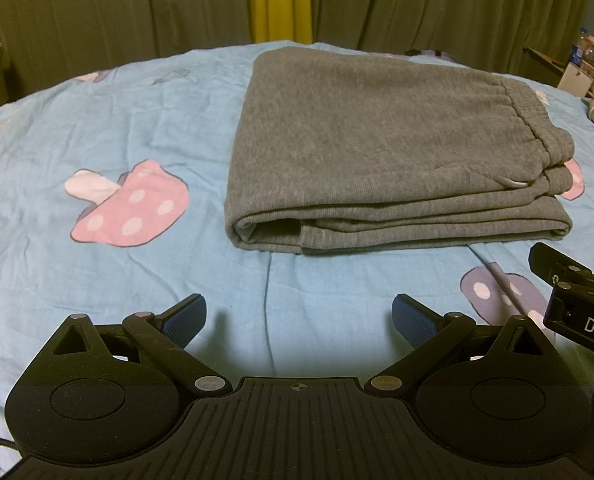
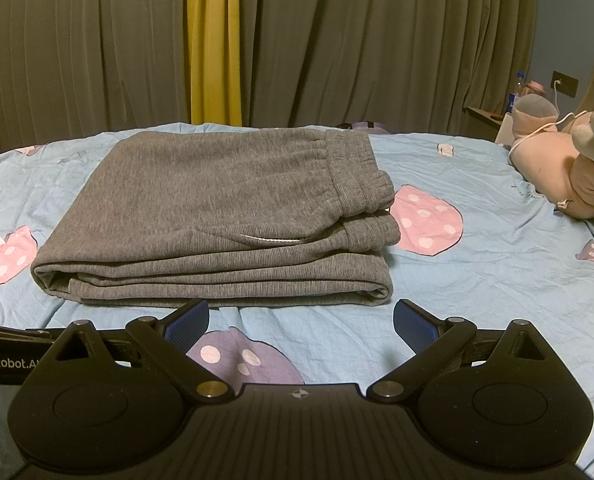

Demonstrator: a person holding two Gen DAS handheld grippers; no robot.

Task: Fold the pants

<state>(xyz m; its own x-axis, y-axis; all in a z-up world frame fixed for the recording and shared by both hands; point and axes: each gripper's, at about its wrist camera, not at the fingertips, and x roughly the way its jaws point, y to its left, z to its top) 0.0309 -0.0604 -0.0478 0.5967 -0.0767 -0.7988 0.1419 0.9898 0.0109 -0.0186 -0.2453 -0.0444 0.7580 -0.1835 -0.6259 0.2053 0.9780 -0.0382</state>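
Observation:
Grey sweatpants point(image 1: 381, 148) lie folded into a thick rectangle on the blue bedsheet point(image 1: 97, 128), the elastic waistband at the right end. They also show in the right wrist view point(image 2: 217, 216), with a white drawstring along the top layer. My left gripper point(image 1: 299, 316) is open and empty, above the sheet in front of the pants' near edge. My right gripper point(image 2: 301, 322) is open and empty, just short of the near folded edge. The right gripper's body point(image 1: 577, 300) shows at the right edge of the left wrist view.
The sheet has pink point(image 1: 133, 208) and purple point(image 2: 241, 356) mushroom prints. Plush toys point(image 2: 565, 168) lie at the bed's right side, with a nightstand and bottle point(image 2: 517, 88) behind. Dark curtains with a yellow strip point(image 2: 213, 40) hang beyond the far edge.

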